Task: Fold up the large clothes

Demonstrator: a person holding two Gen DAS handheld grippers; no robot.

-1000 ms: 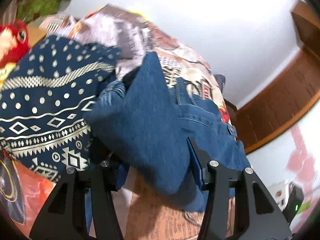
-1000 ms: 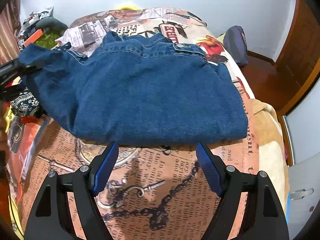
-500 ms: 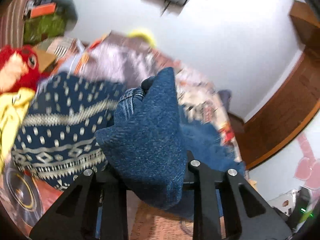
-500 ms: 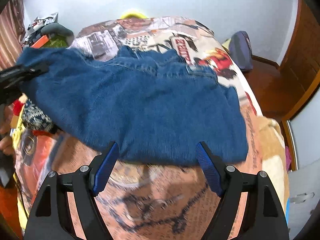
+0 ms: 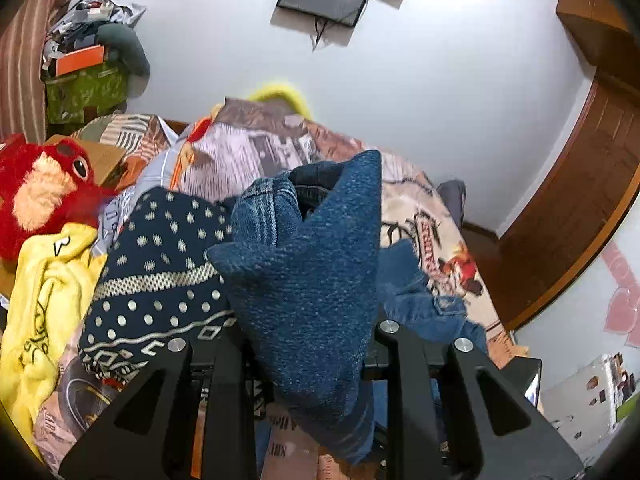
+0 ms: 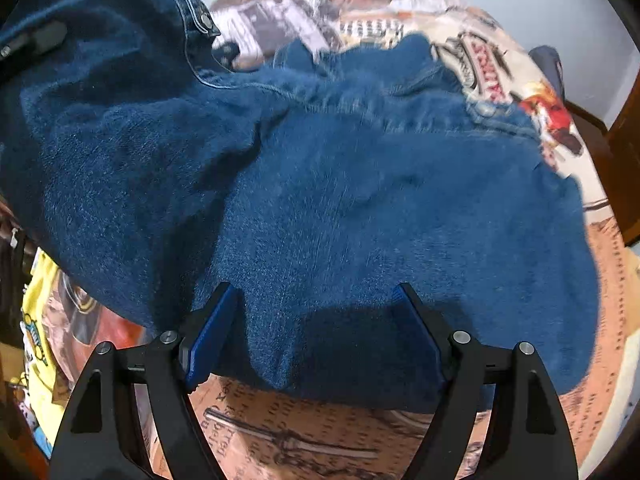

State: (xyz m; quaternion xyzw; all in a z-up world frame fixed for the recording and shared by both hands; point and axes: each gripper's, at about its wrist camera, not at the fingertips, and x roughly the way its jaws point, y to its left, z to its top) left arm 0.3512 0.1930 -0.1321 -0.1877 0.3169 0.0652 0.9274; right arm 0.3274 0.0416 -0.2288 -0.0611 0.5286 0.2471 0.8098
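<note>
Since a second ago we have lifted the denim jacket point(image 5: 308, 292) higher in our left gripper point(image 5: 308, 344), whose fingers are pinched on a bunched fold. Our right gripper point(image 6: 316, 332) has moved in, its blue pads point(image 6: 208, 336) spread wide on either side of the jacket's near hem, not clamping it. From there the jacket point(image 6: 360, 184) drapes across the printed bedspread point(image 6: 320, 432). Beside it lie a navy patterned sweater point(image 5: 168, 280), a yellow garment point(image 5: 44, 300) and a red plush toy point(image 5: 44, 196).
</note>
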